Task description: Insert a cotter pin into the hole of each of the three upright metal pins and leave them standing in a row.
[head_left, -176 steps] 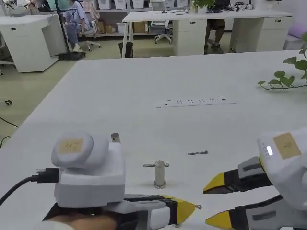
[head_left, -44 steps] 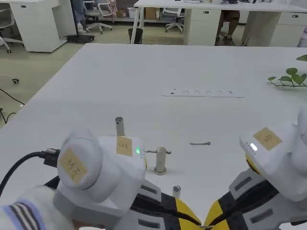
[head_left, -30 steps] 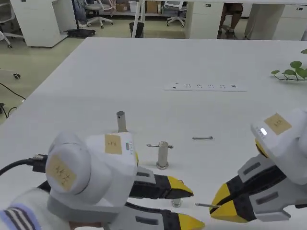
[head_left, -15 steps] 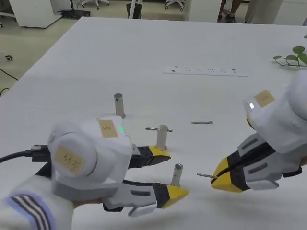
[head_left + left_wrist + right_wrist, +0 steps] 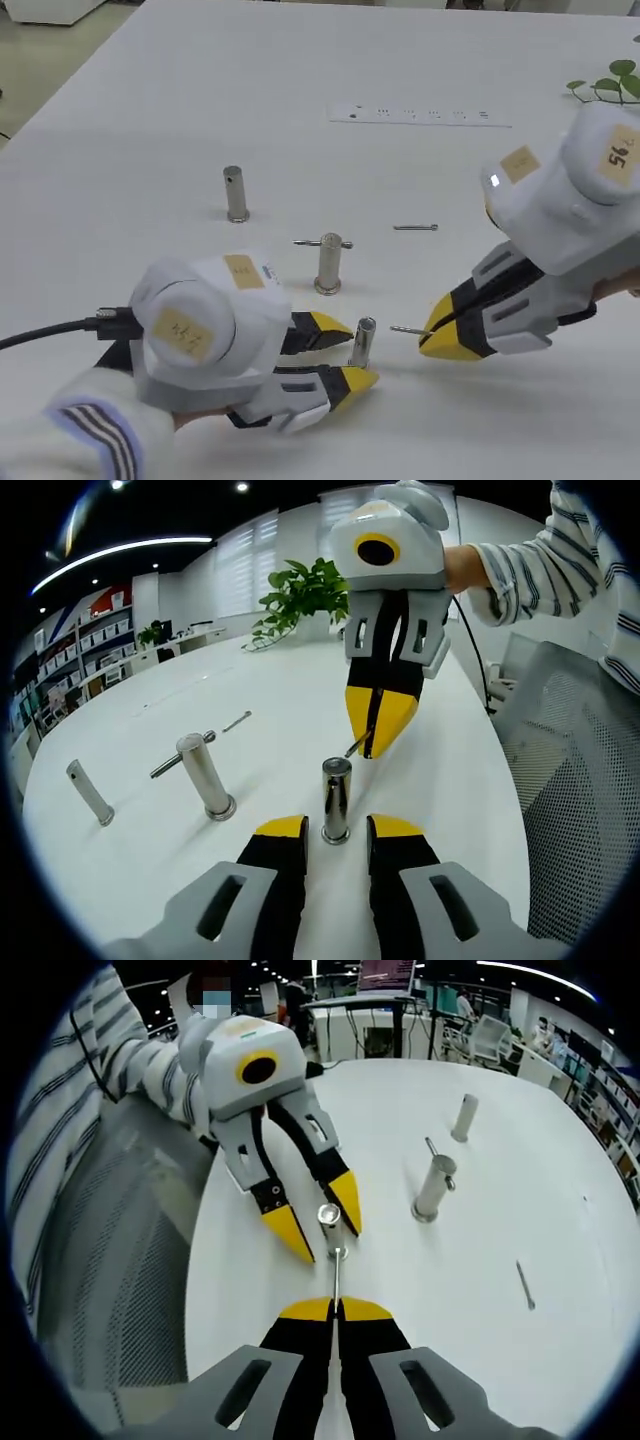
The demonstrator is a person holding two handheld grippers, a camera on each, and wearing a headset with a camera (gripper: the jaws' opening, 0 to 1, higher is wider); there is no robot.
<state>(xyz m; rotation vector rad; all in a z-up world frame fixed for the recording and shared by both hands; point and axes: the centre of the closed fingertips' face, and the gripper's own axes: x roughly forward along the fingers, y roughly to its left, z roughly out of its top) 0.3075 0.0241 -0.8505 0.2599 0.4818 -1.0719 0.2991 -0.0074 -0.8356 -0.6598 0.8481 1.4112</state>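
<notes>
Three pins stand upright on the white counter (image 5: 150, 120), in a slanting line from far left to near right. The far pin (image 5: 235, 193) is bare. The middle pin (image 5: 329, 264) carries a fitted cotter (image 5: 305, 243) crosswise through its top, sticking out on both sides. The near pin (image 5: 362, 343) stands between the left tongs (image 5: 358, 352), which are spread, one yellow tip on each side of it low down. In the left gripper view a small gap shows at each tip. The right tongs (image 5: 432, 342) are pressed together on a held cotter (image 5: 408, 330), which lies level and points at the near pin's top. Its free end is just beside the pin, not yet in the hole. A loose cotter (image 5: 415, 228) lies flat on the counter, to the right of the middle pin and well apart from it. Farther back lies a power strip (image 5: 418, 115), and at the right edge a leafy plant (image 5: 605, 85). A black cable (image 5: 50, 335) runs out from the back of the left gripper, above a striped sleeve (image 5: 95, 440).
</notes>
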